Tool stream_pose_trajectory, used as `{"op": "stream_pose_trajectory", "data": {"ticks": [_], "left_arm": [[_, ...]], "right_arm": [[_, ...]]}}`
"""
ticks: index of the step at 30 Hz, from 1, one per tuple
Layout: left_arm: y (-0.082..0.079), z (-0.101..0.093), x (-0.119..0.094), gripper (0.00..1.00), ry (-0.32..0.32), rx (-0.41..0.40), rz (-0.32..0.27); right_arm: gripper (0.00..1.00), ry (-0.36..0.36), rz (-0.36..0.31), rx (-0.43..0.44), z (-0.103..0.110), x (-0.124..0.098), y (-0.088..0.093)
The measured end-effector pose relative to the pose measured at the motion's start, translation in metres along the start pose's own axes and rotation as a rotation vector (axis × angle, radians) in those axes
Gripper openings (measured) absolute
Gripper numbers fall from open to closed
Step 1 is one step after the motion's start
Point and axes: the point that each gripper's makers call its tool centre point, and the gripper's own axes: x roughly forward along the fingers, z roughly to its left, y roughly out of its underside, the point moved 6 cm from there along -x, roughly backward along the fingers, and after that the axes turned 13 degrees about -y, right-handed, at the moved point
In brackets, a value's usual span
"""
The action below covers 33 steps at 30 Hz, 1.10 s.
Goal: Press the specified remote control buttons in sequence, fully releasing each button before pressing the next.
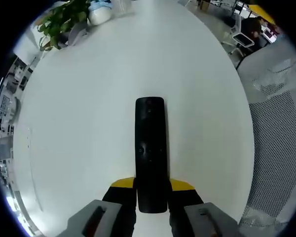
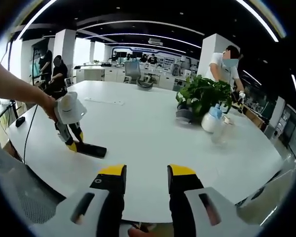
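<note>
Gripping the near end of the black remote control point(image 1: 151, 150) between its yellow-tipped jaws, my left claw point(image 1: 151, 190) is clamped on it, and the remote lies flat on the white counter point(image 1: 79, 113), stretching straight away from me with its buttons facing up. In the left gripper view, a leafy potted plant point(image 1: 61, 22) stands at the far left of the counter with a pale spray bottle point(image 1: 99, 12) just beside it, and off to the right, past the counter's rim, I see the white mesh back of a chair point(image 1: 276, 143). In the right gripper view, my hand point(image 2: 48, 106) comes in from the left holding that same left claw point(image 2: 74, 143), which is tilted down at the counter point(image 2: 148, 128) with the remote control point(image 2: 91, 149) held at its tip, the remote resting on the counter surface near the edge on my side. My right claw point(image 2: 146, 177) hovers above the counter's near edge with its jaws apart and nothing between them, well apart from the remote. Farther right stands the potted plant point(image 2: 202, 96), with the spray bottle point(image 2: 210, 120) just beside it and a clear bottle point(image 2: 219, 132) next to that. People stand in the office behind the counter.
</note>
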Motion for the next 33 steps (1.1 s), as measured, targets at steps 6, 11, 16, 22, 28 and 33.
{"op": "stream_pose_trajectory", "data": {"ticks": [6,11,16,22,28,33], "left_arm": [[0.000,-0.009,-0.003,0.23,0.002,0.006,-0.001],[0.002,-0.010,-0.004,0.23,0.005,-0.005,-0.016],[0.002,-0.014,-0.004,0.23,0.005,-0.012,-0.020],[0.003,-0.019,-0.006,0.23,-0.002,-0.030,-0.039],[0.004,-0.026,-0.007,0.23,0.002,-0.033,-0.062],[0.003,-0.030,-0.008,0.23,0.003,-0.014,-0.049]], "right_arm": [[0.28,0.001,0.017,-0.007,0.001,0.001,0.001],[0.27,-0.004,0.013,0.010,0.000,0.001,0.002],[0.22,-0.023,0.009,0.029,0.002,0.001,0.001],[0.24,-0.042,-0.025,0.045,0.004,0.000,-0.002],[0.22,-0.043,-0.028,0.057,0.004,0.000,-0.002],[0.21,-0.045,-0.026,0.059,0.004,0.000,-0.001]]}}
